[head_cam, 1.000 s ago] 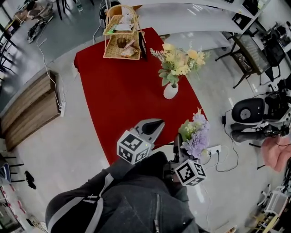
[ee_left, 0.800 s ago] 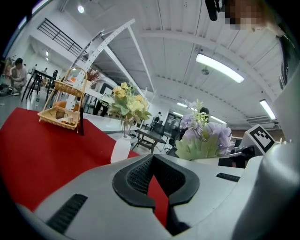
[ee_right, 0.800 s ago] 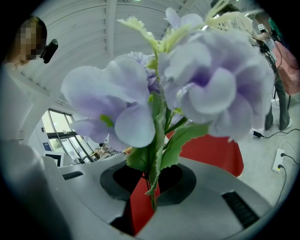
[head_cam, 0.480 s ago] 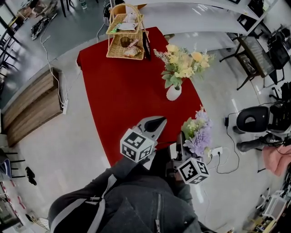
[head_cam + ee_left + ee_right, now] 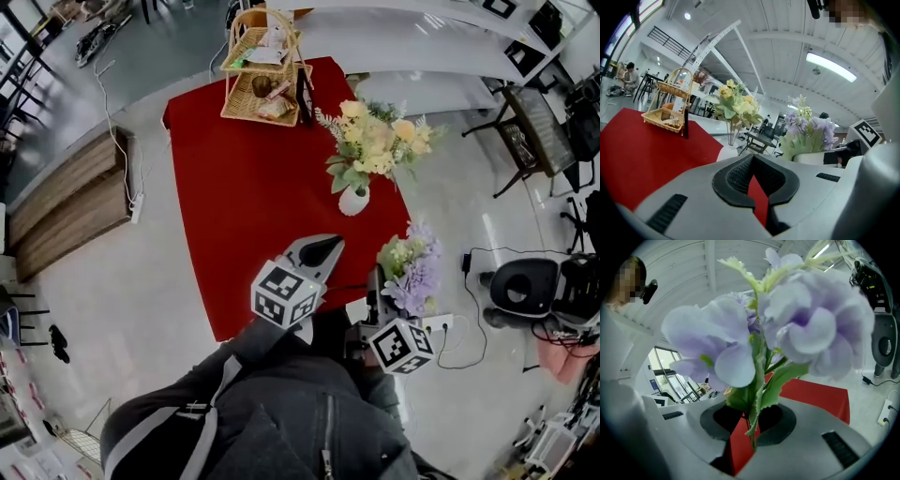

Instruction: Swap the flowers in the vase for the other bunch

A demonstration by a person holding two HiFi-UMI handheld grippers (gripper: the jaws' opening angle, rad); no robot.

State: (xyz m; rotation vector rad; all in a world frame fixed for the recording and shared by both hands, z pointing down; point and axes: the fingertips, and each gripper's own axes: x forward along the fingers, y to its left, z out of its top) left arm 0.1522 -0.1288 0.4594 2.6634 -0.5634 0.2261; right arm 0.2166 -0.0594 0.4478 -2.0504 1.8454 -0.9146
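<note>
Two grippers are hovering over the near edge of the red-clothed table (image 5: 234, 216). The right gripper (image 5: 750, 430) is clamping the stems of one bunch of purple flowers (image 5: 787, 324), which is sticking up beside the table's near right corner. The left gripper (image 5: 752, 183) is carrying nothing, its jaws pressed together. One white vase (image 5: 353, 200) is standing near the table's right edge, well apart from both grippers, holding one bunch of yellow flowers (image 5: 375, 141). One two-tier wicker basket (image 5: 262, 70) is sitting at the far end.
</note>
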